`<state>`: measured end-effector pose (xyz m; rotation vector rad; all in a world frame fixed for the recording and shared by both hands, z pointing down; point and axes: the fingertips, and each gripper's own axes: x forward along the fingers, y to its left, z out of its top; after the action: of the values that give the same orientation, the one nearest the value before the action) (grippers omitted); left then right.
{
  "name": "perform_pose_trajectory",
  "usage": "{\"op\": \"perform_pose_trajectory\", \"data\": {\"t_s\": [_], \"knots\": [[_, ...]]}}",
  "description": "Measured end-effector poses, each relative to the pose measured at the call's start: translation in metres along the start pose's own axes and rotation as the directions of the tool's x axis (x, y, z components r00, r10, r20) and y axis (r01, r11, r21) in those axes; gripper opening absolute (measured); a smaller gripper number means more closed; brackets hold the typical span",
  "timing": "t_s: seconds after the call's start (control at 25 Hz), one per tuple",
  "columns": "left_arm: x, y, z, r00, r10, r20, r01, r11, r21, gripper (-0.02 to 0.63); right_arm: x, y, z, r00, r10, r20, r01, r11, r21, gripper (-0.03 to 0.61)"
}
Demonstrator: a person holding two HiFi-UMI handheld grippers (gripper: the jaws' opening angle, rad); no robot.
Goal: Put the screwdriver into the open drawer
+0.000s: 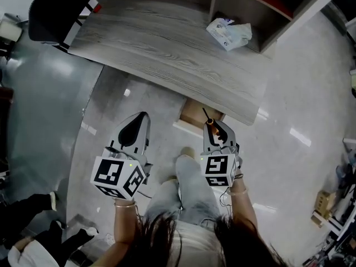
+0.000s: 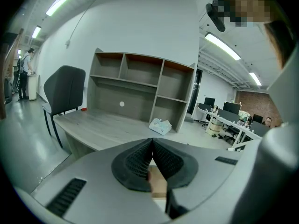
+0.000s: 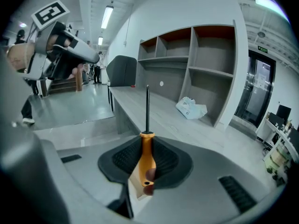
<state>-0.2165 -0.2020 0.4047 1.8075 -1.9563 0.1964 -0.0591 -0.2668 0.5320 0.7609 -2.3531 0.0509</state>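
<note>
My right gripper is shut on the screwdriver, which has an orange handle and a thin dark shaft pointing up and forward. In the head view the right gripper holds the screwdriver just in front of the desk's near edge, above the open drawer, whose brown inside shows below the desk top. My left gripper hangs to the left over the floor, shut with nothing between its pads.
A grey wooden desk carries a shelf unit and a crumpled white packet. A dark chair stands at the desk's left end. The person's legs are below the grippers. Glossy floor surrounds the desk.
</note>
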Motion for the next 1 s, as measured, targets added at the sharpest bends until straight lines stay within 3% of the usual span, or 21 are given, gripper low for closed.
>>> {"op": "perform_pose_trajectory", "data": {"t_s": [1.0], "knots": [[0.028, 0.016, -0.039, 0.996, 0.028, -0.082, -0.029, 1.0, -0.009, 0.017, 0.081, 0.011, -0.081, 0.987, 0.054, -0.149, -0.062, 0.997, -0.047, 0.084]]}}
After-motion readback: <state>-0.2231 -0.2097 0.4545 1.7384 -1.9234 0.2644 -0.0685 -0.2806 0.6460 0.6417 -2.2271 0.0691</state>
